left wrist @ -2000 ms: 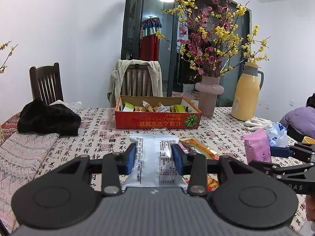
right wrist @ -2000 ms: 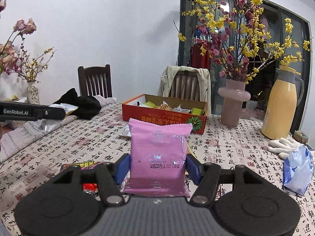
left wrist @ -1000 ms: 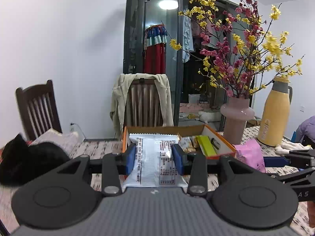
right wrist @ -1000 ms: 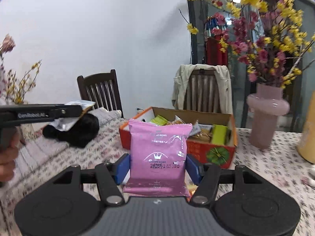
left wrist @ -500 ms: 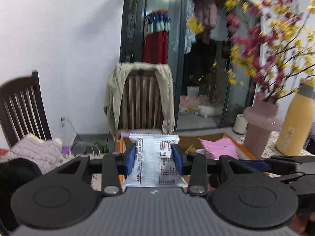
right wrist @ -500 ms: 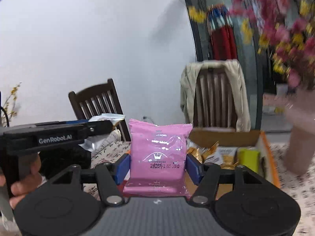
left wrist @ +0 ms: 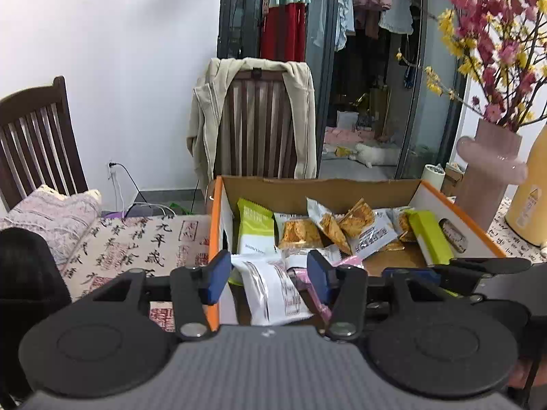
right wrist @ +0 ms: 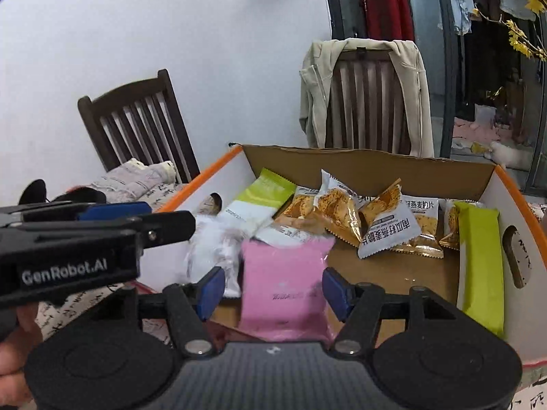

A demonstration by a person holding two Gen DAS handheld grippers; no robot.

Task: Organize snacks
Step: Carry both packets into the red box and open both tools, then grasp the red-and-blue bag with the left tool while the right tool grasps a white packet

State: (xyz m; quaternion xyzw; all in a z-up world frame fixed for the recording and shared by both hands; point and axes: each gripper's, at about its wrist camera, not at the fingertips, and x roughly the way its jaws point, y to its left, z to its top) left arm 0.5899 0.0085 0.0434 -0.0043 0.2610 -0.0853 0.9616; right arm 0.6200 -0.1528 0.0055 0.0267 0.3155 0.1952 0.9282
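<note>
An orange-rimmed cardboard box (left wrist: 321, 186) (right wrist: 369, 167) holds several snack packets. My left gripper (left wrist: 268, 278) hangs over the box's near left corner. Its jaws are opening, and a white packet (left wrist: 270, 290) sits tilted and loose between them. In the right wrist view that packet (right wrist: 212, 249) is a white blur. My right gripper (right wrist: 273, 290) is beside it over the box. Its jaws are opening too, and a blurred pink packet (right wrist: 283, 287) sits between them with a gap at the left pad. A pink edge of this packet (left wrist: 345, 261) shows in the left wrist view.
A pink vase (left wrist: 485, 171) with blossoms and a yellow flask (left wrist: 533, 205) stand right of the box. Behind it is a chair draped with a beige jacket (left wrist: 259, 119). At the left are a dark chair (left wrist: 34, 136), a folded cloth (left wrist: 51, 212) and a black garment (left wrist: 24, 266).
Both grippers moved forward and down from the table's middle to over the box. Their jaws have widened, and the white and pink packets have tipped loose between them.
</note>
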